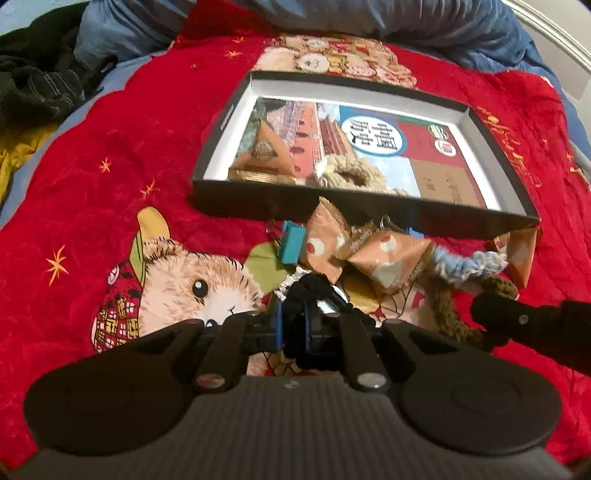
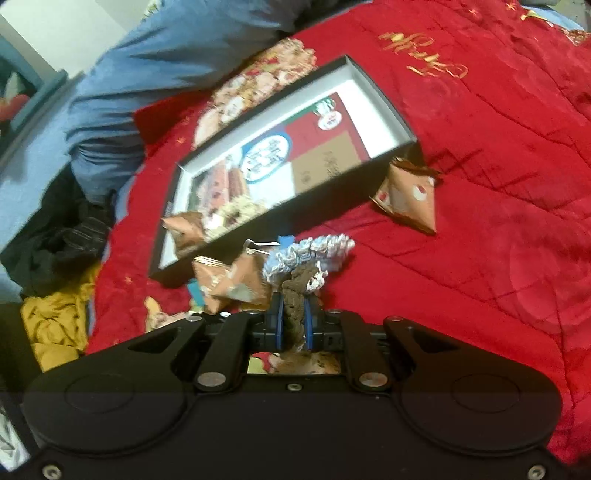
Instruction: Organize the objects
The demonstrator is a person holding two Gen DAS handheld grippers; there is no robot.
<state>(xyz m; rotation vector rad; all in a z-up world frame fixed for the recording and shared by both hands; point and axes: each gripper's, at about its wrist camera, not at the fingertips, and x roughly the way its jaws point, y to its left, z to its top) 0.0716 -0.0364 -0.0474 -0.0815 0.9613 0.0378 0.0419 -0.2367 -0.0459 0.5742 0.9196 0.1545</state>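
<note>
A shallow black box (image 1: 360,203) (image 2: 280,214) with a printed picture inside lies on the red blanket. It holds a tan triangular packet (image 1: 263,155) and a beige knitted scrunchie (image 1: 351,171). In front of it lie more tan packets (image 1: 384,258) (image 2: 406,194), a blue binder clip (image 1: 290,242), a light-blue scrunchie (image 1: 469,264) (image 2: 314,253) and an olive scrunchie (image 1: 454,321). My left gripper (image 1: 293,319) is shut on a black scrunchie (image 1: 308,290). My right gripper (image 2: 294,317) is shut on the olive scrunchie (image 2: 295,288); its tip also shows in the left wrist view (image 1: 491,308).
The red blanket with a bear print (image 1: 184,284) covers the bed. A blue duvet (image 1: 332,14) (image 2: 155,74) lies behind the box. Dark clothes (image 1: 37,74) and a yellow cloth (image 2: 55,325) are piled at the left edge.
</note>
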